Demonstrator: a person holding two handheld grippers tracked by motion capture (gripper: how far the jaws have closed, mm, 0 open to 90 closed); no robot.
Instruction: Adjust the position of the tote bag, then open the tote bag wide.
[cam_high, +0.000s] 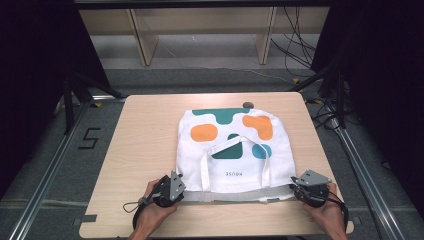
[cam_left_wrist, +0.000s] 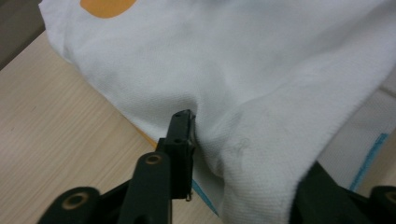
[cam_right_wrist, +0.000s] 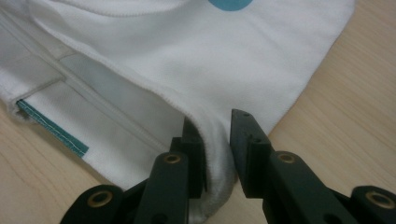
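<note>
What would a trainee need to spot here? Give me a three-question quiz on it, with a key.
1. True or false: the white cloth tote bag with coloured patches lies on the pale wooden table, with the left gripper and the right gripper at its two near corners.
2. What is between the right gripper's fingers? A) a fold of the bag's cloth; B) a carry strap; C) nothing.
3. How many orange patches does the high view show on the bag?
Key: 1 true; 2 A; 3 two.
</note>
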